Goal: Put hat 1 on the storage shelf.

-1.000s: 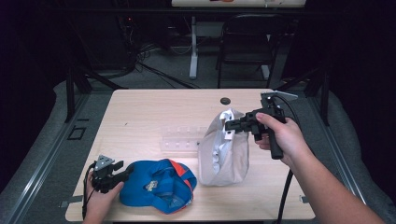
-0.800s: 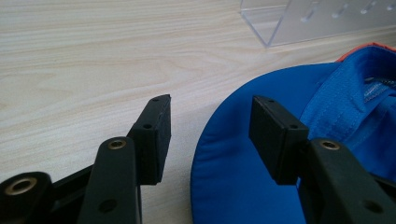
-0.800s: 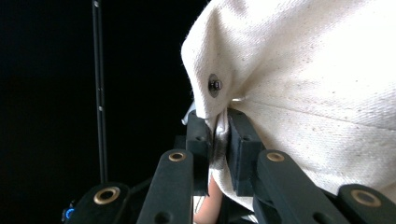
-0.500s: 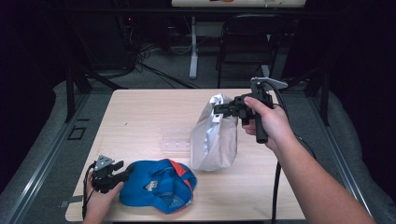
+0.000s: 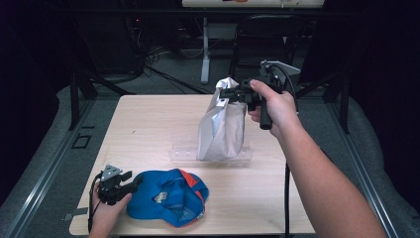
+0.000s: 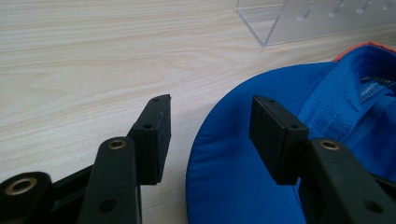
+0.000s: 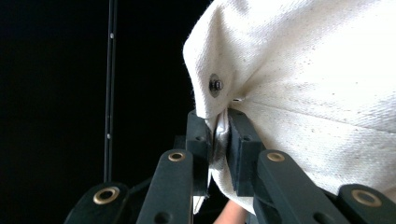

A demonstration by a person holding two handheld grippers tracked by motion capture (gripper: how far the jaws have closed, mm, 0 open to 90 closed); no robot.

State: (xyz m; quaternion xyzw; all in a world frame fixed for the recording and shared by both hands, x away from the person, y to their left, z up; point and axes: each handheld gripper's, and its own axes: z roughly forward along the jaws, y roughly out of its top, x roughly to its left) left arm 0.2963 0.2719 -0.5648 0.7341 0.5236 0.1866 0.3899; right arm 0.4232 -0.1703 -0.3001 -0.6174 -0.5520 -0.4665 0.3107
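A cream cloth cap [image 5: 223, 129] hangs in the air by its top edge, with my right gripper [image 5: 224, 94] shut on it; its lower end sits at a clear plastic rack [image 5: 183, 152] on the wooden table [image 5: 148, 119]. In the right gripper view, the gripper [image 7: 218, 123] pinches the cream cloth [image 7: 317, 84] just under a metal eyelet. A blue cap [image 5: 168, 198] with orange trim lies near the front edge. My left gripper [image 5: 131, 181] rests open at its left side. The open left gripper [image 6: 210, 121] straddles the edge of the blue brim [image 6: 233, 186], one jaw over the brim and one over bare wood.
The clear rack [image 6: 303, 23] lies just beyond the blue cap. A black cable [image 5: 286, 198] hangs from the right gripper over the table's right part. Beyond the far edge stand a dark chair [image 5: 267, 34] and a white post [image 5: 204, 49].
My right gripper has carried the cream cap up and to the left, so it now hangs over the clear rack. The left gripper and the blue cap have stayed put.
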